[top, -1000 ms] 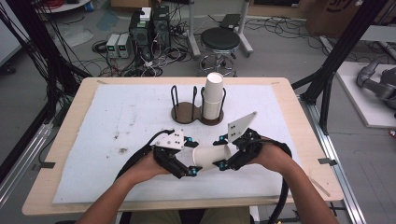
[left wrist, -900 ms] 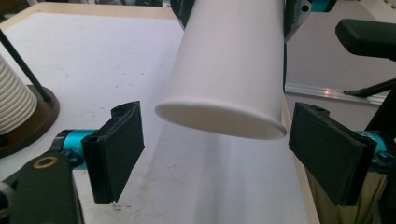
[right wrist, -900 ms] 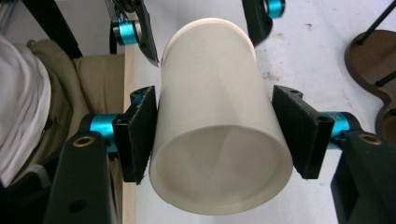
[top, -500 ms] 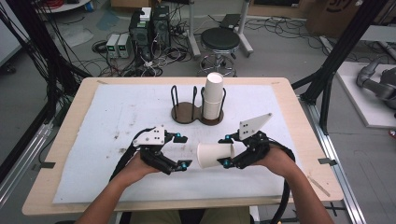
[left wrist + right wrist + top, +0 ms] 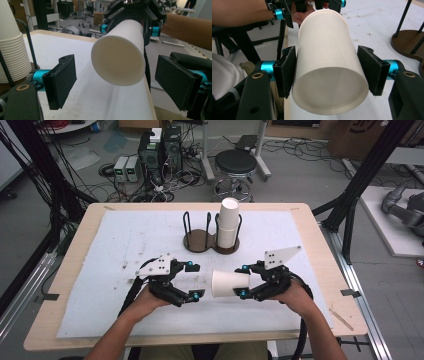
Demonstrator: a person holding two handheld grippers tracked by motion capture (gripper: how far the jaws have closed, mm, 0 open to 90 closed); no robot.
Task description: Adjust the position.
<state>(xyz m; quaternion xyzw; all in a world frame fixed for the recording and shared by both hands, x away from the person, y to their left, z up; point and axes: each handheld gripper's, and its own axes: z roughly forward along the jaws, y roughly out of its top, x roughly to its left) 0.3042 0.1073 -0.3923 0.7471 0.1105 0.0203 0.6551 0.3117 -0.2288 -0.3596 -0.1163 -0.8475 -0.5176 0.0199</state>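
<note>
Holding a white paper cup [image 5: 230, 283] sideways above the white mat [image 5: 100, 265], the right gripper [image 5: 243, 281] has its two black pads pressed against the cup's sides; in the right gripper view the cup [image 5: 329, 62] sits squarely between those pads [image 5: 287, 75], its open mouth toward that camera and its closed base pointing away toward the other hand; the cup lies level in the air, clear of the mat, near the front middle of the table [image 5: 65, 270].

The left gripper [image 5: 195, 280] faces it from the other side, its jaws standing apart with nothing between them; its jaws have just been opening a little further; in the left gripper view the cup's base [image 5: 118, 58] hangs beyond and between the two black pads [image 5: 61, 80], not touching either of them; from above, the left tips sit just beside the cup's closed end, with a small gap showing.

Behind both hands, toward the far middle of the mat, stands a dark wooden holder [image 5: 200, 240] with two round seats and black wire uprights; the right-hand seat carries an upright stack of white cups [image 5: 229, 222], while the left-hand seat is bare; the edge of that stack [image 5: 11, 47] also shows at the left of the left gripper view, nested rim upon rim.
</note>
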